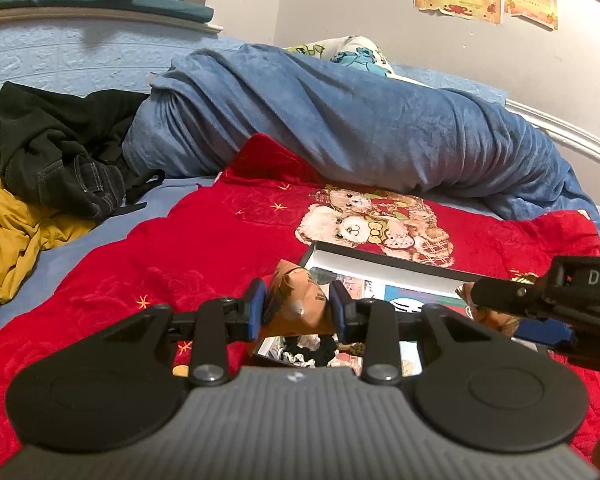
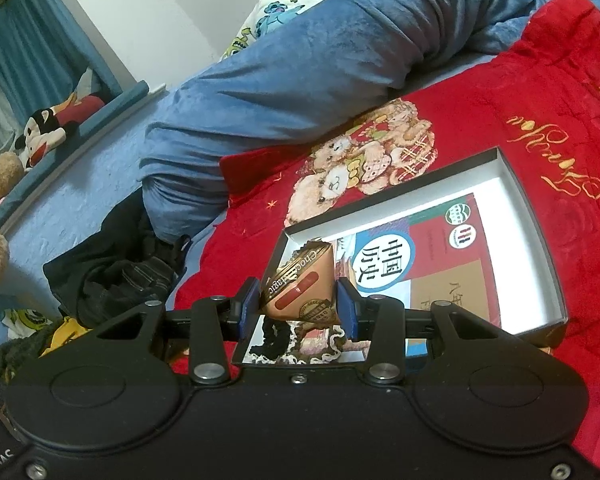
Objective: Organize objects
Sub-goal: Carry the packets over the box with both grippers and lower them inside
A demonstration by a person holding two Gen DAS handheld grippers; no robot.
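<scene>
Brown-gold snack packets are clamped one in each tool: the left gripper (image 1: 298, 306) pinches a crumpled packet (image 1: 296, 300), the right gripper (image 2: 298, 302) a "Choco" packet (image 2: 300, 288), both hovering over the open box (image 2: 540, 240) on the red blanket (image 1: 220, 240). Judged step: carrying both into the box; next calls for lowering toward its 6 o'clock end beside the black scrunchie (image 2: 276, 340) before releasing. Box's near wall and the left packet's label are hidden.

Red blanket (image 2: 540, 92): plush cloth, embroidered gold thread.
Blue blanket (image 1: 340, 120): soft, velvety fleece.
Box (image 2: 540, 240): matt card, white inside.
Book (image 2: 440, 248): glossy printed paper.
Brown packet (image 2: 300, 284): shiny, creased wrapper.
Gripper pads (image 2: 346, 306): matt blue rubber.
</scene>
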